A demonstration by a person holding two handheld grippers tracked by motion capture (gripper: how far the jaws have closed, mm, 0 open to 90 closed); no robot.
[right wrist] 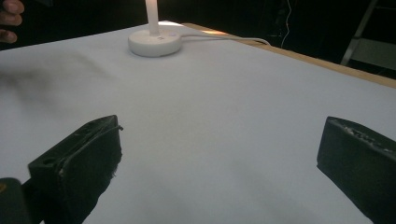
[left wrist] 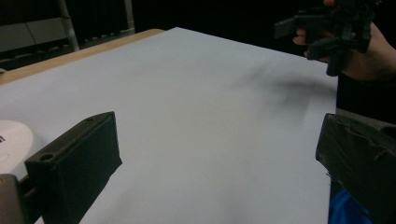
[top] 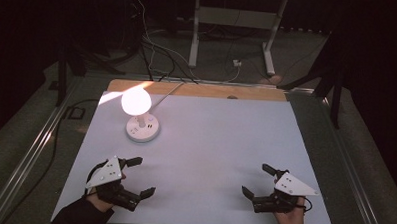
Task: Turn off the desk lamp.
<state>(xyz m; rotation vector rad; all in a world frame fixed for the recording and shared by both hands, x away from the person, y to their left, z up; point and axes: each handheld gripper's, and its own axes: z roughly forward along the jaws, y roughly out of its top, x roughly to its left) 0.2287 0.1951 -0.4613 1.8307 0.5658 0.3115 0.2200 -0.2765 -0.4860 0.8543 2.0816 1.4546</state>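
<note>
Main risk: tipping the small white table lamp with round puck base and lit globe shade (top: 142,121), top-heavy by the look of it, standing near the far-left corner of the white-covered bench (top: 225,143), base flat, thin white cable (top: 169,93) trailing off over the far edge. Likely causes: a jaw clipping the glowing shade on approach, a high grip on the thin stem levering the base up, or the cable snagging and dragging the lamp toward the far edge. Glare from the shade also washes out detail around the stem, so misjudged alignment plausible. Left black two-jaw hand-held gripper (top: 143,176) near the front-left corner, jaws wide apart, nothing between them, touching nothing; closest to the lamp but well short of it, lamp base just visible at the left edge of the left gripper view (left wrist: 11,140). Right black two-jaw hand-held gripper (top: 256,180) near the front-right corner, jaws equally wide apart, empty, clear of the bench surface as far as can be judged; lamp base well apart from it, far across the bench in the right gripper view (right wrist: 155,43). Bare bench between the two grippers.
</note>
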